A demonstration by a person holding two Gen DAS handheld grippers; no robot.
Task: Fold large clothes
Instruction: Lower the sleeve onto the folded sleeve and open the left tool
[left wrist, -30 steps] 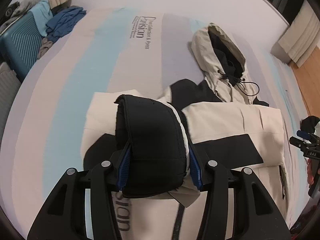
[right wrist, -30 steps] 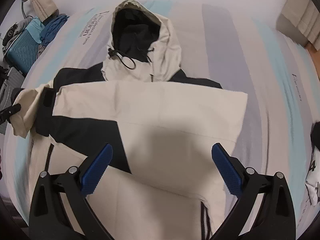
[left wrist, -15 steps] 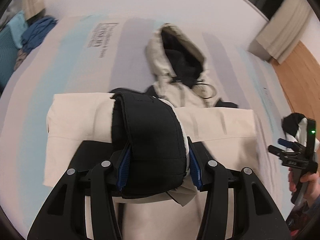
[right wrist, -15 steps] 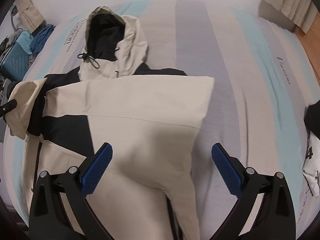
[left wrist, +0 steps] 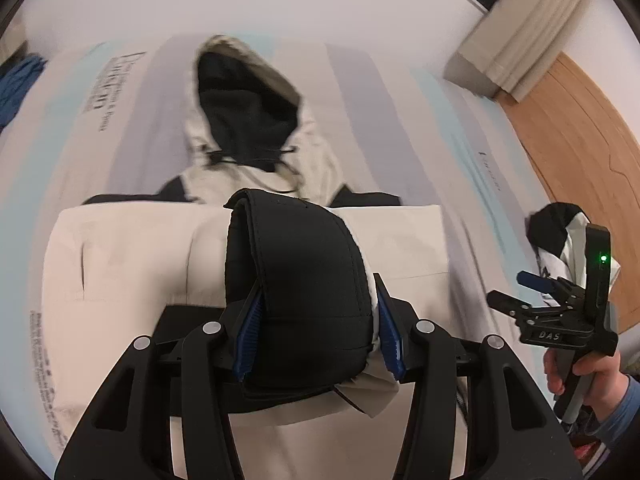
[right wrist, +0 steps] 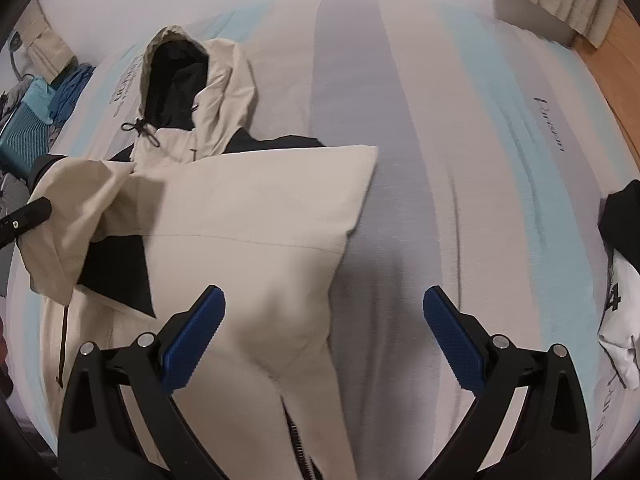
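A bare mattress striped in pale blue, grey and white [right wrist: 460,128] is seen beneath a cream and black hooded jacket [right wrist: 256,216] that is spread flat on it, hood towards the wall. At the left, the left gripper [left wrist: 316,344] is angled steeply downward and its blue pads are pinched on the jacket's black-cuffed sleeve end [left wrist: 296,288], held above the jacket's chest. To the right, the right gripper [right wrist: 320,340] is pointed down over the jacket's right edge with its jaws spread wide and nothing between them.

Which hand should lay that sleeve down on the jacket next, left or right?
Left. The left tongs already clamp the black sleeve cuff above the jacket, so they can lay it across. The right tongs are open and hold nothing.
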